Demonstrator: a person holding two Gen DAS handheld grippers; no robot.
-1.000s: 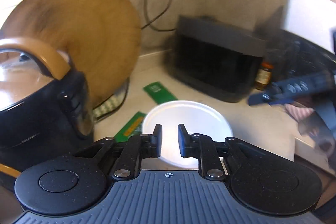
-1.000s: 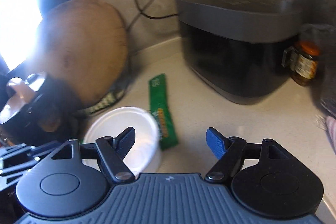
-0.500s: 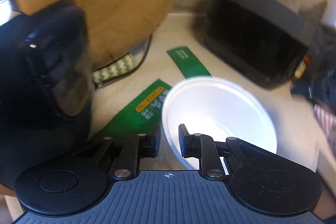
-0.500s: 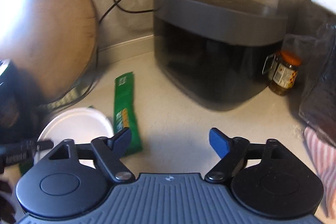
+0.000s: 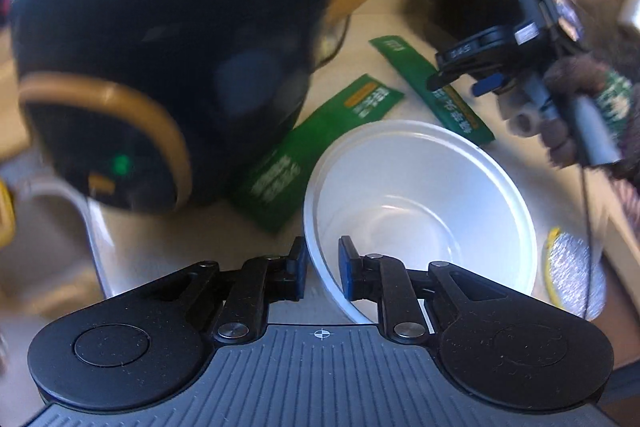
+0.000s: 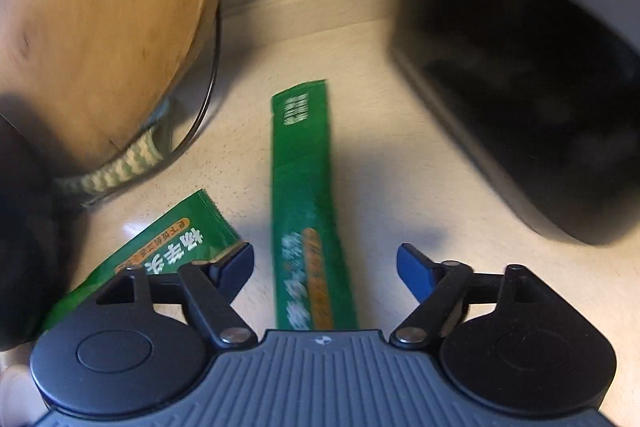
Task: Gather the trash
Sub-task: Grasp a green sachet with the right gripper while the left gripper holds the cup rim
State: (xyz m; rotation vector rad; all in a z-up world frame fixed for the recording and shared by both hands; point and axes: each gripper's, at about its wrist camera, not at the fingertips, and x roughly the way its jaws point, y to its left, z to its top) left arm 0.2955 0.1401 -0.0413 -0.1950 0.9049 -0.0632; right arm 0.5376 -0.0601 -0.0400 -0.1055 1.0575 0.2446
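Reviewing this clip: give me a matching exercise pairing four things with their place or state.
Things:
1. white bowl
2. long green sachet
3. foil lid
4. short green sachet

Place or state:
A. lies flat between the right gripper's closing jaws
B. rim sits between the left gripper's narrow jaws
C. partly under the black cooker
D. lies on the counter, right of the bowl in the left wrist view

Pairs: 1-B, 2-A, 3-D, 4-C
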